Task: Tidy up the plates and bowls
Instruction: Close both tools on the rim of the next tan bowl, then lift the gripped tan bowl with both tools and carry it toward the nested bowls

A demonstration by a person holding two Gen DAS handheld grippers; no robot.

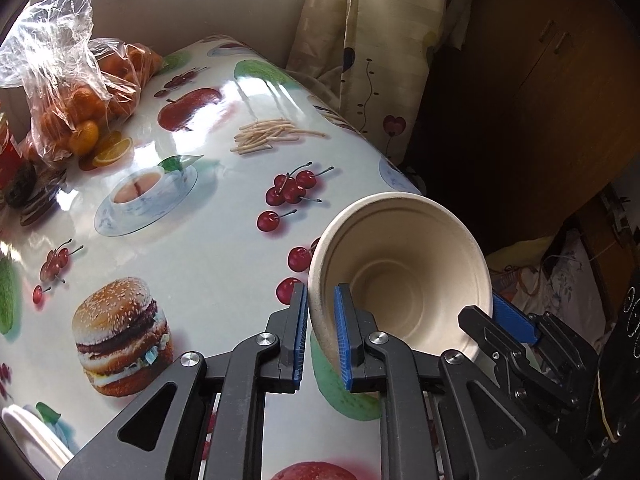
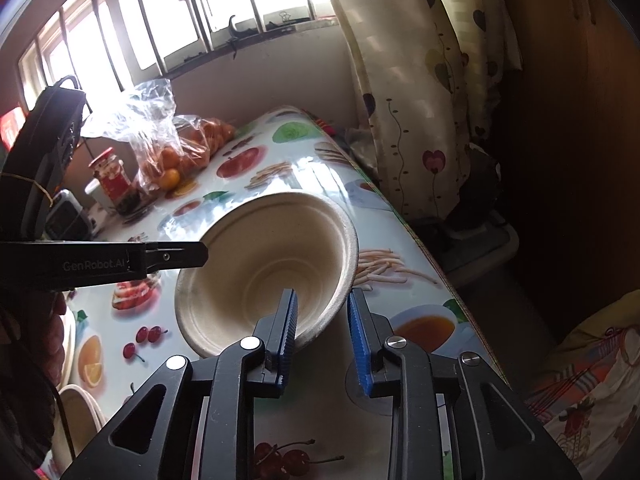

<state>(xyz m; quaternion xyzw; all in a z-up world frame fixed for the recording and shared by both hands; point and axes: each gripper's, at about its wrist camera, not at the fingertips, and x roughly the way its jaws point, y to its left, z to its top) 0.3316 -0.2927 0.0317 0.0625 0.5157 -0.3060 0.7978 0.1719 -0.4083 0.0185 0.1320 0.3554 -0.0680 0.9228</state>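
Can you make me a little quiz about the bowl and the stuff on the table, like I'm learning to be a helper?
1. True or false: the bowl lies upside down on the table.
2. What is inside the clear plastic bag? A) bread B) oranges C) spoons
3. How many grippers pinch the bowl's rim?

Key
1. False: it is tilted, with its open side toward both cameras.
2. B, oranges.
3. Two: the left gripper and the right gripper, on opposite sides of the rim.
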